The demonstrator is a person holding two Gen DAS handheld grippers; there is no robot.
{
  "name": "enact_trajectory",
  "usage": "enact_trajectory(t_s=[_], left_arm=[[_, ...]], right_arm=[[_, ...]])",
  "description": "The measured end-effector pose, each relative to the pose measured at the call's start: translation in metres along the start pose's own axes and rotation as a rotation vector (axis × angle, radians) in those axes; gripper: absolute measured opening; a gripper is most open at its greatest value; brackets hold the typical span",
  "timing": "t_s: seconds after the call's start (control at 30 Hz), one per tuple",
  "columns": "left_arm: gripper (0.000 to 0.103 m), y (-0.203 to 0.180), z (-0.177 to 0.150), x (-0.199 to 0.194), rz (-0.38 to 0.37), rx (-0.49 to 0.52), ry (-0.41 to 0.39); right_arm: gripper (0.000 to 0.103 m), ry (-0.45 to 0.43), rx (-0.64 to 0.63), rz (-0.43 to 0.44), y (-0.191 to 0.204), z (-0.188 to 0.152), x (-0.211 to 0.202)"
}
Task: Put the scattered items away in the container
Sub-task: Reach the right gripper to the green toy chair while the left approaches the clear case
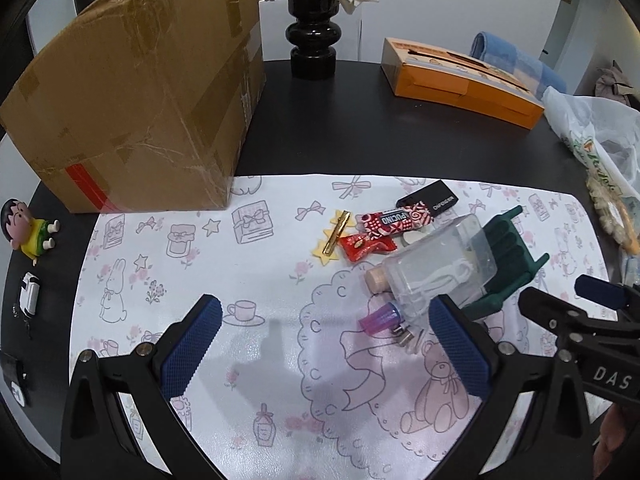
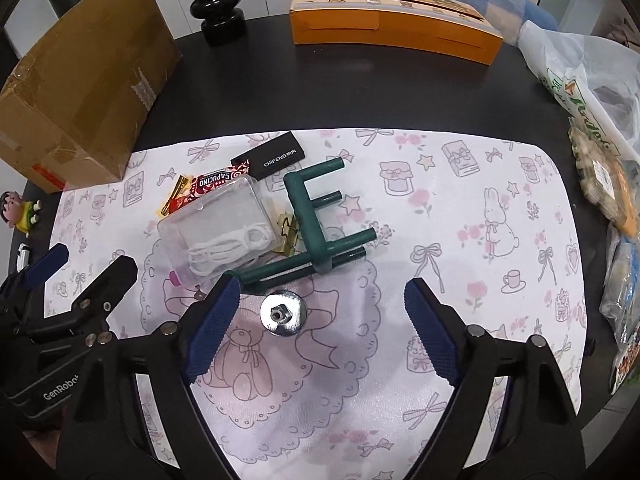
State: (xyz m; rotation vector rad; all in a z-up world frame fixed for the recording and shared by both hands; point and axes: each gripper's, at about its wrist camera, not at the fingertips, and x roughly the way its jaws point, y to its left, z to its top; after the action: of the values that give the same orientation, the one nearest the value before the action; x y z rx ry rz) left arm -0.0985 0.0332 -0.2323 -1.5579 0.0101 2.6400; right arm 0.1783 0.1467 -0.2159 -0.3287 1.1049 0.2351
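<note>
Clear plastic lidded container lies closed amid unsorted clutter mid-mat, nothing apparently stowed yet, left gripper and right gripper both wide open, empty.

A printed mat lies on the counter. In the right wrist view, the cardboard box stands at ten o'clock, its near corner on the mat's edge. The vase stands at eleven o'clock behind it, the tissue box at twelve to one o'clock, and plastic bags at two to three o'clock. On the mat, left of centre, the clear case lies against the toy chair, which is tipped on its side to the case's right. A binder clip sits between them. Behind the case lie the candy wrapper, the hair clip and the Chifeng card. The metal disc lies in front of the chair. A figurine and a toy car rest on the counter at nine o'clock, off the mat.
</note>
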Motion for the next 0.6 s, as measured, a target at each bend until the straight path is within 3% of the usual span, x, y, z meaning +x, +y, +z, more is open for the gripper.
enact_trajectory(t_s=[0.43, 0.47, 0.5, 0.57, 0.6], left_arm=[[0.103, 0.003, -0.004, 0.011, 0.031, 0.018, 0.038], [0.103, 0.003, -0.004, 0.012, 0.032, 0.017, 0.040], [0.103, 0.003, -0.004, 0.012, 0.032, 0.016, 0.041], [0.103, 0.002, -0.003, 0.013, 0.028, 0.015, 0.040], [0.103, 0.001, -0.003, 0.013, 0.025, 0.014, 0.041]], right_arm=[[0.083, 0.083, 0.137, 0.073, -0.012, 0.016, 0.033], [0.075, 0.098, 0.142, 0.063, -0.014, 0.015, 0.037], [0.047, 0.116, 0.148, 0.054, -0.016, 0.014, 0.042], [0.026, 0.162, 0.175, 0.049, -0.022, 0.008, 0.050], [0.024, 0.172, 0.185, 0.054, -0.025, 0.007, 0.052]])
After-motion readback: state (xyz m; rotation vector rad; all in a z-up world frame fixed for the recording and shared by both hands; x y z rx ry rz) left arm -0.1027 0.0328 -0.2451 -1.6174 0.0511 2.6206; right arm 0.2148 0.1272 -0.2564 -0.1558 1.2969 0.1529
